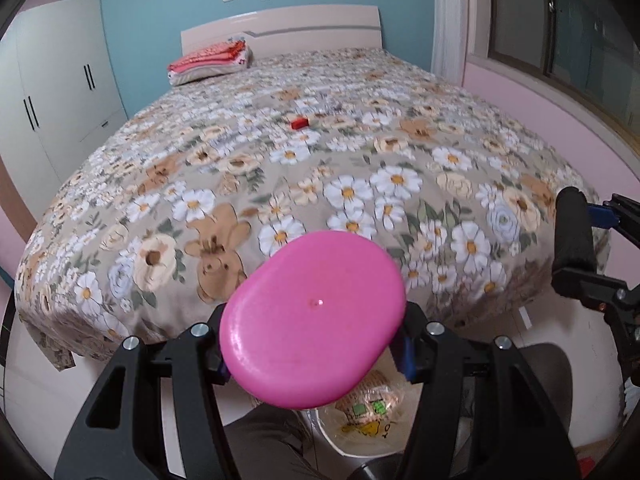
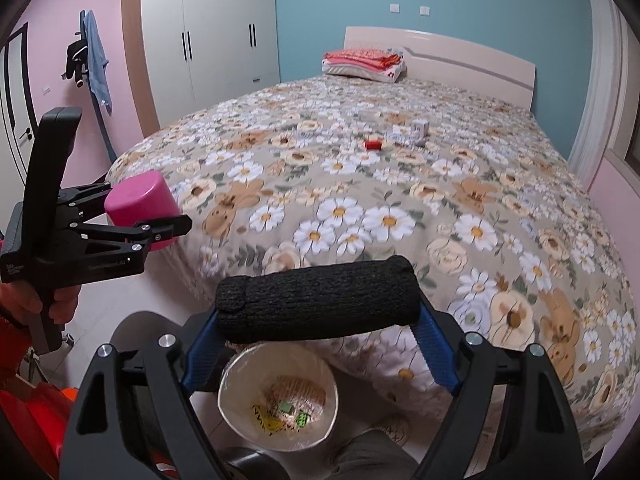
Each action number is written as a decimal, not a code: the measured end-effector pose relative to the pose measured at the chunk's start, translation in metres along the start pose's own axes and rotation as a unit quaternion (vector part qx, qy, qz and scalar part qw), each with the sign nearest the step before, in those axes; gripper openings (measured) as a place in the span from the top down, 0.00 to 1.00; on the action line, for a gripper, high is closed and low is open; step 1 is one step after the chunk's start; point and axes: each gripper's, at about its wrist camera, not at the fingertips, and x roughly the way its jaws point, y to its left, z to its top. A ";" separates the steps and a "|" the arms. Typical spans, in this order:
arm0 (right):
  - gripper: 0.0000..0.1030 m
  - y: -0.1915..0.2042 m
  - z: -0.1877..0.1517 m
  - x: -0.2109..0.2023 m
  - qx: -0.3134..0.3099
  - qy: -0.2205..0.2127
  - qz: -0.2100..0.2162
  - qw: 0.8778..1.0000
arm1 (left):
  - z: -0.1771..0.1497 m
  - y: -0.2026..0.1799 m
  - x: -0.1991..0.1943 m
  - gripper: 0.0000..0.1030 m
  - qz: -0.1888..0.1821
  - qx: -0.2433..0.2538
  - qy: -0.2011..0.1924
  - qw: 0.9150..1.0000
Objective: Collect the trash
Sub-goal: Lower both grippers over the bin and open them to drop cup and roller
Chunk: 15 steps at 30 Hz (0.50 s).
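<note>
The left gripper (image 1: 316,344) is clamping one pink plastic cup (image 1: 314,316), its two black jaws pressing on either side of the cup, whose flat bottom is facing the left wrist camera. From the right wrist view the same left gripper (image 2: 160,216) is showing at the left edge, with one bare hand (image 2: 48,300) wrapping its handle and the pink cup (image 2: 140,204) lying on its side between the jaws.

The right gripper (image 2: 320,332) is gripping one black foam cylinder (image 2: 320,300), held crosswise with the two blue fingers (image 2: 434,344) pressing on its ends. In the left wrist view that cylinder (image 1: 574,240) is standing on end at the right edge.

Below both grippers, one round white bin (image 2: 280,396) lined with a clear bag is sitting on the pale floor close to the foot of the bed, with crumpled printed wrappers (image 2: 294,400) lying in its bottom; I cannot count them.

One bed with a floral bedsheet (image 2: 400,200) is filling the middle of the room. On the sheet, one small red object (image 2: 373,144) is lying near the middle, well apart from both grippers, and a few small pale boxes (image 2: 418,128) are sitting just beyond it, too small to count surely. One folded red and white stack of bedding (image 2: 364,62) is resting by the headboard. One white wardrobe (image 2: 208,36) is standing against the wall, showing two pairs of black handles.
</note>
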 end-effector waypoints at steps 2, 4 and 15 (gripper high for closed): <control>0.17 0.002 -0.007 0.006 0.001 0.009 0.003 1.000 | -0.008 -0.004 0.008 0.43 -0.005 0.003 0.010 1.000; 0.17 0.004 -0.018 0.015 0.004 0.020 0.008 1.000 | -0.014 -0.006 0.014 0.43 -0.009 0.003 0.018 1.000; 0.17 0.008 -0.063 0.055 0.031 0.070 0.026 0.997 | -0.065 -0.023 0.052 0.43 -0.046 0.002 0.078 0.996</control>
